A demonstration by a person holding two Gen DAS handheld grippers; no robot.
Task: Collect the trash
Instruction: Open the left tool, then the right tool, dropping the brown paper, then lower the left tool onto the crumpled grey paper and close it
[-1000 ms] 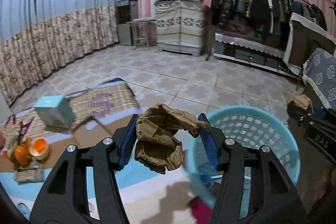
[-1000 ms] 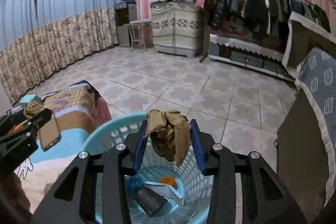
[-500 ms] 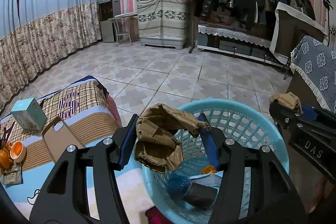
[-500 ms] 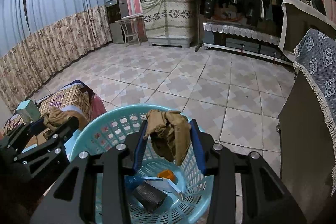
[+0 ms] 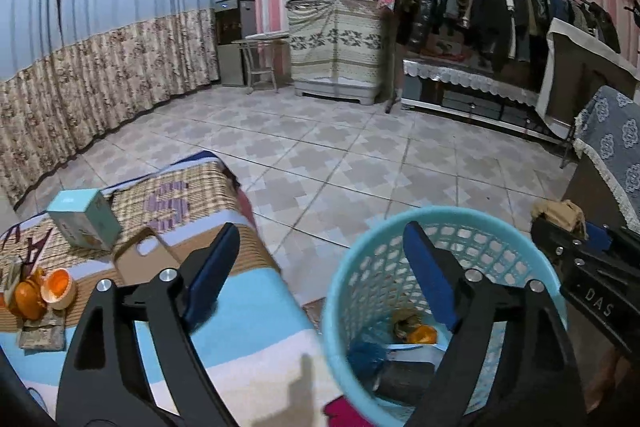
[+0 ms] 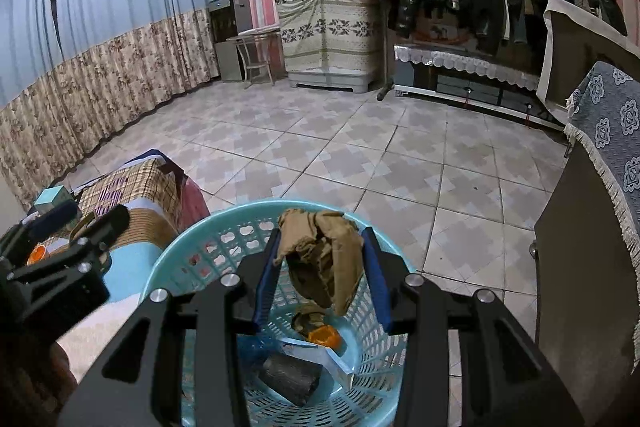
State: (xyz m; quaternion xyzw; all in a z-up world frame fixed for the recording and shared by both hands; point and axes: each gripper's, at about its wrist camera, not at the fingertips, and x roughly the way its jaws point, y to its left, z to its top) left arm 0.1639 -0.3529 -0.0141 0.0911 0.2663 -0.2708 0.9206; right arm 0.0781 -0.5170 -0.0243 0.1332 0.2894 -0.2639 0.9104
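Crumpled brown paper over the basket, pinched in your right claw.

Your right claw (image 6: 322, 269) grips the brown paper wad (image 6: 324, 259) above the turquoise laundry-style basket (image 6: 176, 251), which holds orange peel (image 6: 324, 335), a dark wrapper (image 6: 290, 375) and another brown scrap. Your left claw (image 5: 320, 275) is spread wide and carries nothing, one finger over the striped bed cover (image 5: 248, 311), the other over the basket rim.

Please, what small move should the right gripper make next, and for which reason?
Probably it should open. The right gripper is shut on a crumpled brown paper that hangs over the mouth of the blue basket, where other trash already lies. The left gripper is open and holds nothing, so only this piece seems left to drop.
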